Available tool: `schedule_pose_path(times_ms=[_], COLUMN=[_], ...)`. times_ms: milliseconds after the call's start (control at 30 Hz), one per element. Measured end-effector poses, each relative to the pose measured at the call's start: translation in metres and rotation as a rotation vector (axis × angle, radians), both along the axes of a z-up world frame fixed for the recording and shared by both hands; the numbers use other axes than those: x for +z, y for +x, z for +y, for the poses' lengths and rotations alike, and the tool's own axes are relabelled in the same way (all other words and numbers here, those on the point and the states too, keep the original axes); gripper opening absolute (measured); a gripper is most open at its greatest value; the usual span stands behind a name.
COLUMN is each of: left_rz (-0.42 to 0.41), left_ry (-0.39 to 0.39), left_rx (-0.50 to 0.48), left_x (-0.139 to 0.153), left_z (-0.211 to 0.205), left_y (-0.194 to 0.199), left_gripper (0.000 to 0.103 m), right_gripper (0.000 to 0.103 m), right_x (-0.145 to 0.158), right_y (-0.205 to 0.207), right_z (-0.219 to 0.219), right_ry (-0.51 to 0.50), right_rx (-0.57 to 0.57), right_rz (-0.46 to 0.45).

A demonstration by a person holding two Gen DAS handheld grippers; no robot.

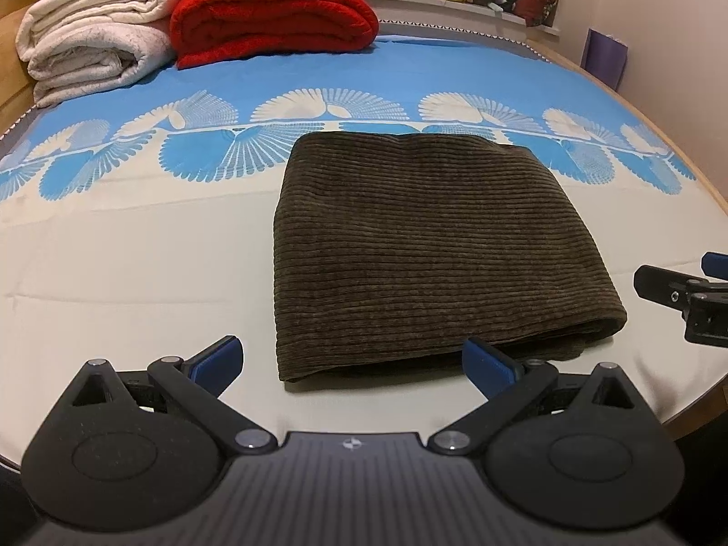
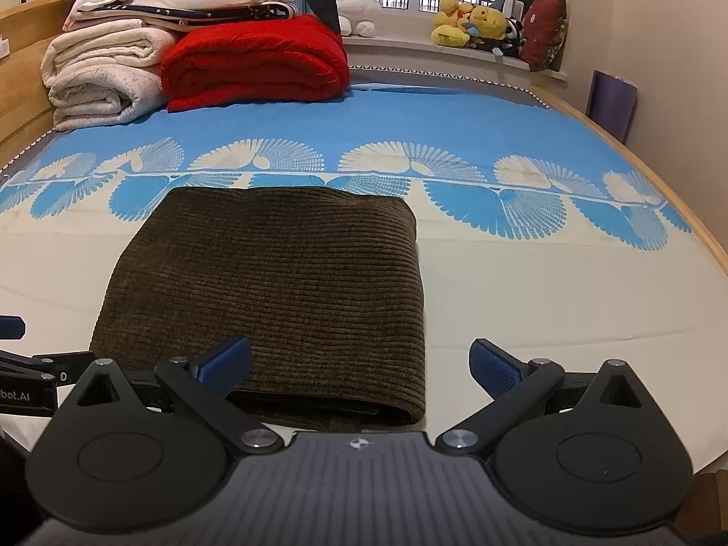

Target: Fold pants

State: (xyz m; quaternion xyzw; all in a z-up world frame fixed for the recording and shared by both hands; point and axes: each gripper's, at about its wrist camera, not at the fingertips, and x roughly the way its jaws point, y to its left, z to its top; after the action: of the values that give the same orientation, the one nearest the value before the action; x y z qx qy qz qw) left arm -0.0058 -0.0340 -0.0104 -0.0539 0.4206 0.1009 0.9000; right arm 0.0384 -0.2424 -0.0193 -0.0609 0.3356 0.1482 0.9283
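Dark olive corduroy pants (image 1: pixel 432 245) lie folded into a flat rectangle on the bed, seen from the other side as the same pants (image 2: pixel 273 291). My left gripper (image 1: pixel 352 361) is open just in front of the bundle's near edge, nothing between its blue pads. My right gripper (image 2: pixel 361 364) is open too, at the bundle's near right corner, its left finger over the cloth edge. The right gripper (image 1: pixel 682 291) shows at the right edge of the left wrist view. The left gripper (image 2: pixel 27 364) shows at the left edge of the right wrist view.
The bed sheet (image 1: pixel 136 264) is cream near me and blue with a fan pattern farther back. Rolled white blankets (image 1: pixel 91 45) and a red blanket (image 1: pixel 273 18) sit at the far left. Plush toys (image 2: pixel 473 22) line the window sill. A wooden bed frame edge (image 2: pixel 682 223) runs on the right.
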Motion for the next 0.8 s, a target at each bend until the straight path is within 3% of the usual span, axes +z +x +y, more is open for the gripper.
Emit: schedule_pose_path(times_ms=[800], left_rz=[0.007], left_ry=[-0.024], left_rx=[-0.006], left_x=[-0.004], left_z=[0.0], left_y=[0.006], left_gripper=[0.103], right_gripper=[0.101], right_x=[-0.007], right_y=[0.005], right_z=[0.016], right_ry=[-0.039], right_rx=[0.042], right_rz=[-0.002])
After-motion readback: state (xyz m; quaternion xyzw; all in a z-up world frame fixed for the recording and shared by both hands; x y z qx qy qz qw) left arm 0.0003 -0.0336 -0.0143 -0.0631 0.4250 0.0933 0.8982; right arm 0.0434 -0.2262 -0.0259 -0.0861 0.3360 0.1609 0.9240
